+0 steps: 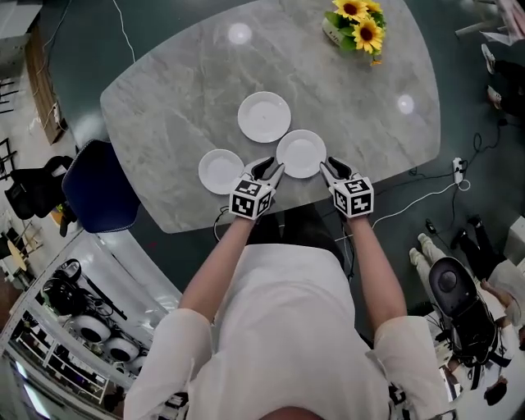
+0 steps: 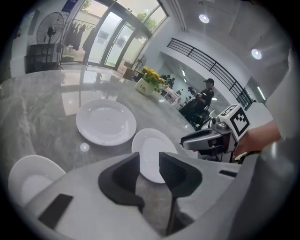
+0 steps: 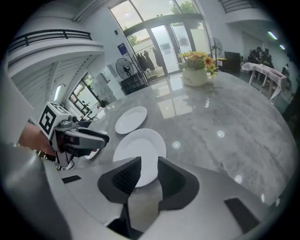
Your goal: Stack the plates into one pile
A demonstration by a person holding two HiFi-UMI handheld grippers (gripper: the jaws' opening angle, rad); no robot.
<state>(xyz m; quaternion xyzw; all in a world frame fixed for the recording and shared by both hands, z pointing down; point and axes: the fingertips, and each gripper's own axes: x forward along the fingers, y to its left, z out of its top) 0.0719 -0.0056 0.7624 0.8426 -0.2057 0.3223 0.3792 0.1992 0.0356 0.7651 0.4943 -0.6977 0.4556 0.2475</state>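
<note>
Left gripper (image 1: 271,170) and right gripper (image 1: 330,168) hover with jaws apart and empty, flanking the nearest plate (image 1: 301,153). It lies flat near the grey marble table's (image 1: 180,90) front edge. A larger plate (image 1: 264,116) and a smaller plate (image 1: 221,171), all plain white, lie apart. Sunflowers (image 1: 358,23) stand beyond.

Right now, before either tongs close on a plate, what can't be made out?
- Near plate: closest rim hidden behind the left tongs in the left gripper view, behind the right tongs in the right gripper view.
- Leftmost plate: partly covered by the gripper body, left gripper view.
- Gap between tongs and table: too small to judge, head view.
</note>
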